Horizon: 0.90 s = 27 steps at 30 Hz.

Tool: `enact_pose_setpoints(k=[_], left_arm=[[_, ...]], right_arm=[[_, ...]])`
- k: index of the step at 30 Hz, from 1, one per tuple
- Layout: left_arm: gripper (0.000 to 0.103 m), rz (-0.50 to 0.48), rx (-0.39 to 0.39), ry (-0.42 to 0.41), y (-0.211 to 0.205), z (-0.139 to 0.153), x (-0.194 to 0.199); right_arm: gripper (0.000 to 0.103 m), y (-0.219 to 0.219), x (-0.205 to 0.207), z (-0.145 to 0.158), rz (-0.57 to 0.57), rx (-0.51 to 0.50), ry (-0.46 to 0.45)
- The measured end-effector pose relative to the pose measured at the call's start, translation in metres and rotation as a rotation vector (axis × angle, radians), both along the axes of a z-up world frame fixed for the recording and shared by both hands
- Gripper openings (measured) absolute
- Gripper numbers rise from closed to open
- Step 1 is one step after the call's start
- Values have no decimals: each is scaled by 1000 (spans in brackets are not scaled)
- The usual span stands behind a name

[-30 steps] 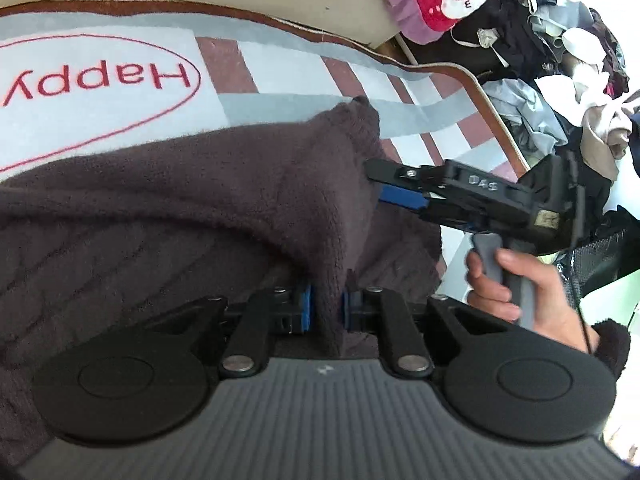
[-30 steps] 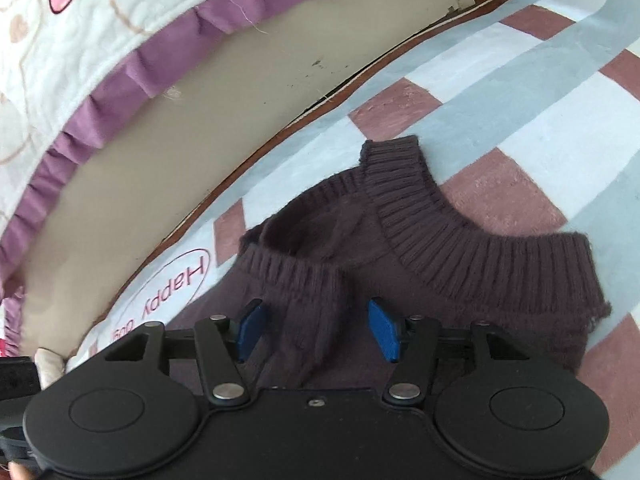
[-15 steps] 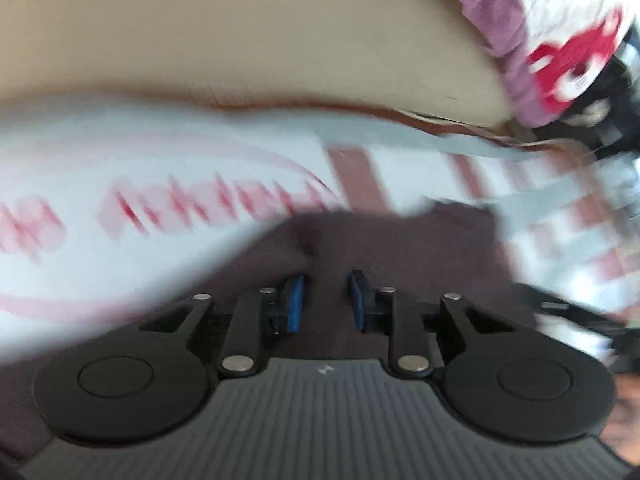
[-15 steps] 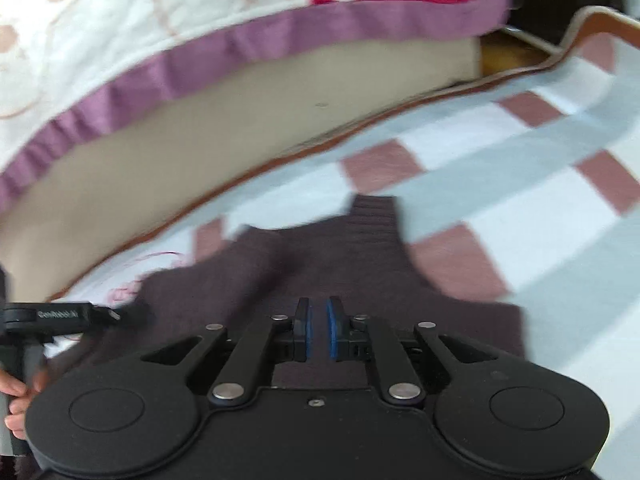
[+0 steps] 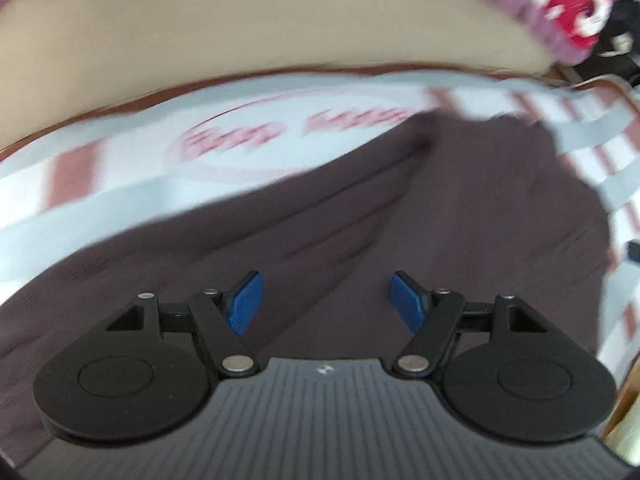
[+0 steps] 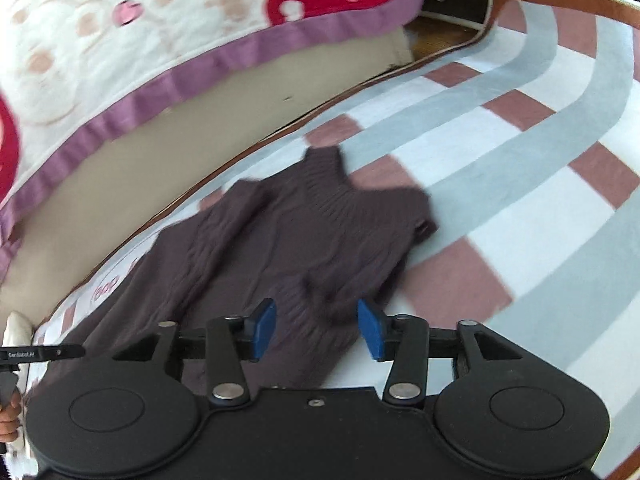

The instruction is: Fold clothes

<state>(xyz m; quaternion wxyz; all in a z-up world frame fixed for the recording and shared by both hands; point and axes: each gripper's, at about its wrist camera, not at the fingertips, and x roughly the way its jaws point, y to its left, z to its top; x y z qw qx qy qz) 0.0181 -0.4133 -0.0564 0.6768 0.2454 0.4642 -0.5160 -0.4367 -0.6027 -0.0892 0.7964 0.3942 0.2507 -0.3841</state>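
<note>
Spread flat on striped rug [image 6: 540, 184]: dark brown knitted sweater [image 6: 304, 232], ribbed edges at far end, folds along body. Directly beneath and ahead of left gripper [image 5: 326, 300], fingers wide apart, holding nothing. Likewise under right gripper [image 6: 316, 328], blue pads [image 6: 370, 334] spread wide, gripping nothing

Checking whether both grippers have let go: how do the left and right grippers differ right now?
The left gripper has its blue pads spread wider than the right gripper. The left hangs over the sweater's broad middle; the right sits near its edge beside the striped mat. Both are open, holding nothing.
</note>
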Motion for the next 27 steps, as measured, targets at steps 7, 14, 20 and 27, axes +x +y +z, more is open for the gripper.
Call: enact_pose_setpoints(k=[7, 14, 20, 27], left_arm=[[79, 437, -19, -48, 153, 7, 130], [79, 549, -121, 31, 227, -14, 216], [79, 536, -89, 72, 205, -45, 223], [82, 498, -111, -33, 193, -57, 215]], right_arm=[[59, 29, 45, -19, 101, 30, 97], [59, 31, 56, -2, 114, -25, 125], [59, 35, 58, -5, 86, -24, 164], [59, 52, 70, 6, 172, -20, 114]])
